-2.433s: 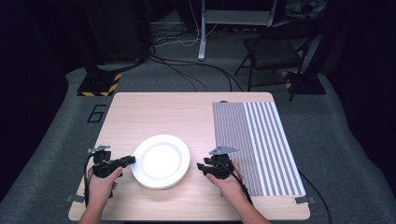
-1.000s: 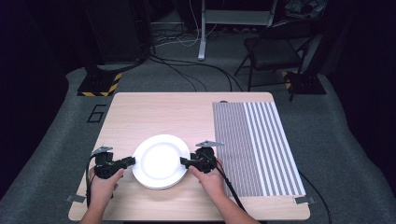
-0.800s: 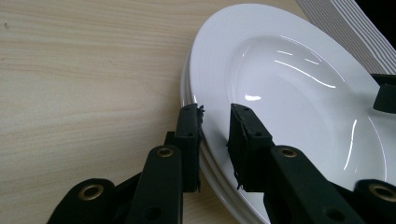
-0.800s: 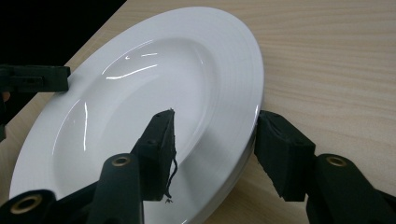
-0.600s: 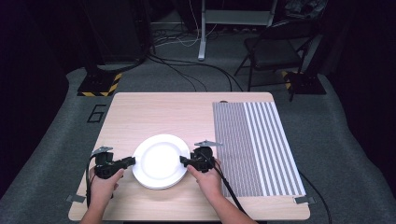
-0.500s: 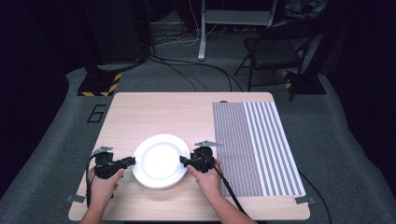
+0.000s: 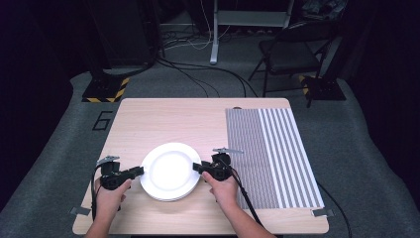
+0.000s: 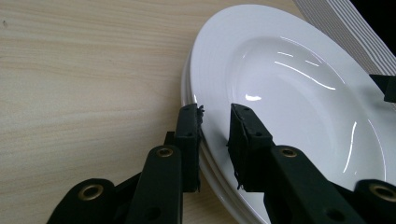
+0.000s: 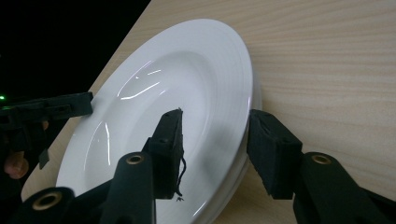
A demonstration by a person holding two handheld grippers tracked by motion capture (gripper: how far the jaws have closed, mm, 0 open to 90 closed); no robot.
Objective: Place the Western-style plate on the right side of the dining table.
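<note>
A stack of white plates [image 7: 171, 171] lies on the wooden table [image 7: 173, 119] near its front edge. My left gripper [image 7: 140, 171] is at the stack's left side. In the left gripper view its jaws [image 8: 215, 112] are shut on the top plate [image 8: 303, 93], one pad on the rim and one under it. My right gripper [image 7: 195, 167] is at the right side. Its jaws [image 9: 217, 116] have just been closing and straddle the rim of the top plate [image 9: 187, 70], one above the well and one outside, still apart from it.
A grey-and-white striped mat [image 7: 270, 153] covers the table's right part, just right of my right hand. The table's far half is bare wood. On the floor beyond stand a folding chair [image 7: 292, 54] and cables.
Since the earliest frame both hands have moved in to the plates' rim, the right one leftwards from the mat's edge. Over the last second both have stayed where they are.
</note>
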